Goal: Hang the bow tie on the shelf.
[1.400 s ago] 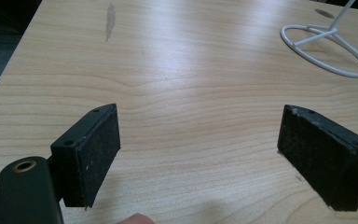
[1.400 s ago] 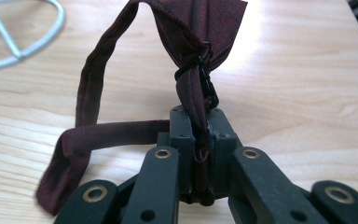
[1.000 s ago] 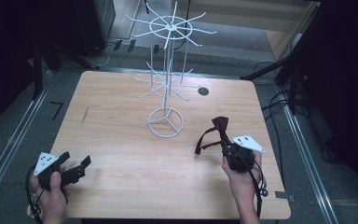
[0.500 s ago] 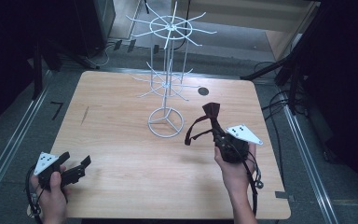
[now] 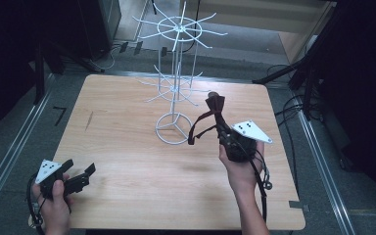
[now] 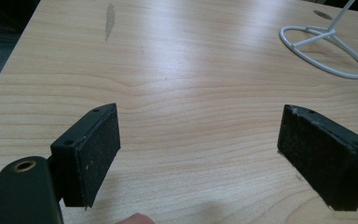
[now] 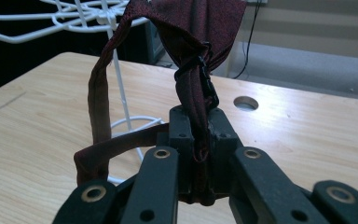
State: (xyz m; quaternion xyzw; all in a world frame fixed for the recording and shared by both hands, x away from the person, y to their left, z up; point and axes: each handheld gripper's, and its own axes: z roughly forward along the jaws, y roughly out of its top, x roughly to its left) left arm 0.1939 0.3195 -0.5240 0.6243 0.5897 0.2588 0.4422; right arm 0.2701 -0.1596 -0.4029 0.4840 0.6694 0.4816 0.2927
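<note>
R gripper (image 5: 223,128) is held up off the counter (image 5: 127,147) by the person's right hand (image 5: 240,169), its fingers (image 7: 179,135) shut tight on a dark red bow tie (image 5: 215,105). In the right gripper view the tie's pinched middle sits between the two finger blocks, w/ a small black clasp (image 7: 205,77) just above the fingertips; the bow part spreads out above that, upright. The tie's strap (image 7: 100,107) loops down on the left side of the fingers and comes back in toward their base. Strap hangs free, not touching the counter as far as can be told.

White wire display rack (image 5: 176,88) stands just beyond and to the left of the R fingers, round base ring (image 5: 174,128) on the counter, spoke arms (image 7: 65,14) at abt the height of the bow. A round hole (image 7: 245,103) in the counter lies past the fingertips, to their right.

L gripper (image 5: 76,178) low at the near left corner of the counter, in the left hand (image 5: 54,205). Its fingers (image 6: 95,149) are spread wide apart w/ nothing between them but bare wood; rack base ring is well ahead of the right-side finger. A dark smudge (image 6: 110,14) marks the wood far ahead of the left-side finger.
</note>
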